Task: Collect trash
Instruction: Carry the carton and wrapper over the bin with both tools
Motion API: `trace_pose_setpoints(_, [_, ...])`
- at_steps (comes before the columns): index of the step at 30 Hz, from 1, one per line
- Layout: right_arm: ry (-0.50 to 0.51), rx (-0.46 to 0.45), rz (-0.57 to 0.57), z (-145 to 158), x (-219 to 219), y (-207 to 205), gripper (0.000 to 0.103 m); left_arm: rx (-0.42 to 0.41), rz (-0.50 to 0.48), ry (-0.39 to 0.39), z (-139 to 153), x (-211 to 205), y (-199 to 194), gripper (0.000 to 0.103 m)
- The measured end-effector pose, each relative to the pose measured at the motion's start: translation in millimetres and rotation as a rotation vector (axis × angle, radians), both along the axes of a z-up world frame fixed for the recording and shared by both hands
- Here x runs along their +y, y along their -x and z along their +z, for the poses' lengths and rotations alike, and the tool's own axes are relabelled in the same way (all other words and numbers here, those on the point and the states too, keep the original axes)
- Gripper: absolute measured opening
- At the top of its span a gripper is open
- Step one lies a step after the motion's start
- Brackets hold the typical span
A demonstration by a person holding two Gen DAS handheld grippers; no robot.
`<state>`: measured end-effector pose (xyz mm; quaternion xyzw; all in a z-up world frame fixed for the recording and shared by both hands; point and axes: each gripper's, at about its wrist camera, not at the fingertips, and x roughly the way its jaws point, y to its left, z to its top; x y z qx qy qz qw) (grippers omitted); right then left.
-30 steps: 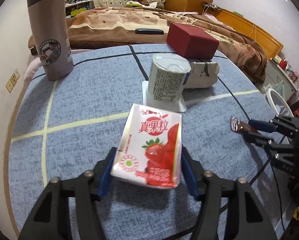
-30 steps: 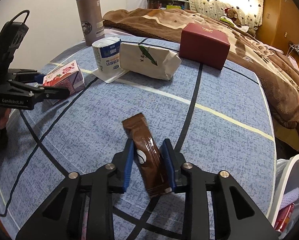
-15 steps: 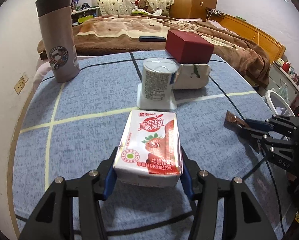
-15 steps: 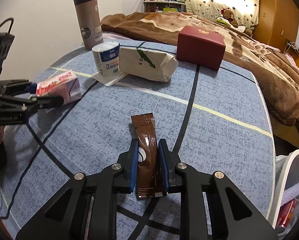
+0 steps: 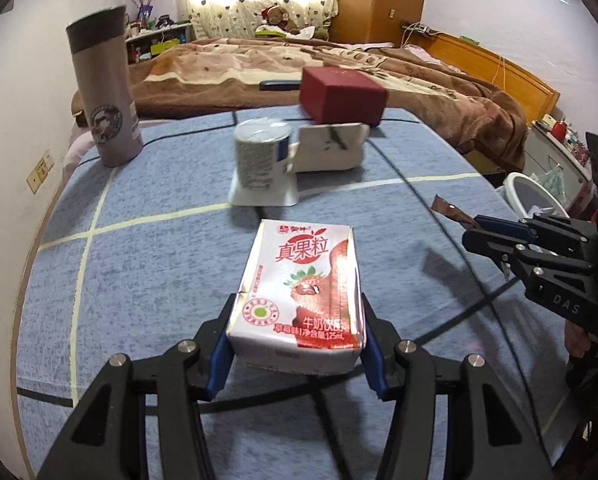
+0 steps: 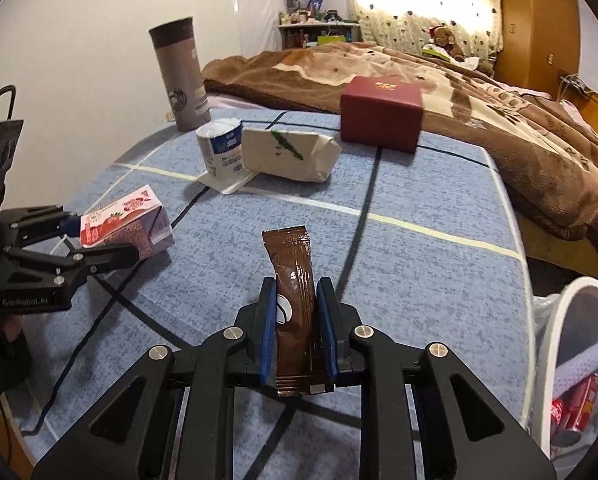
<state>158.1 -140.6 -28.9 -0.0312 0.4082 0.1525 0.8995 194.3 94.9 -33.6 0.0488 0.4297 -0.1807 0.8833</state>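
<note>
Our right gripper (image 6: 297,330) clamps the brown sachet (image 6: 295,300); the bin (image 6: 571,360) lies close to its right. Our left gripper (image 5: 295,344), farther off, grips the milk carton (image 5: 299,292).

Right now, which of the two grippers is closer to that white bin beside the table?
The right. The right gripper, clamping a brown wrapper, is near the table edge beside the white bin. The left gripper, holding the strawberry carton, is farther across the table.

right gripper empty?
No, the right gripper is shut on a brown snack wrapper, its blue pads pressing both sides.
</note>
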Motion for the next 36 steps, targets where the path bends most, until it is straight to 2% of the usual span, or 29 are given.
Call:
trace_pose_setpoints(6, [-0.034, -0.022, -0.048, 9.6, -21.4, 12.4, 0.021, -0.050, -0.015, -0.005, 17.0, -24.6, 15.5, 0.056])
trace_pose_setpoints(12, [-0.051, -0.052, -0.106, 17.4, -51.2, 27.6, 0.021, -0.092, -0.069, 0.001, 33.2, -61.0, 30.3, 0.056])
trace_pose_setpoints(36, [-0.031, -0.109, -0.378, 30.7, -188.0, 77.8, 0.021, -0.106, -0.298, 0.037, 46.0, -230.2, 57.2, 0.056])
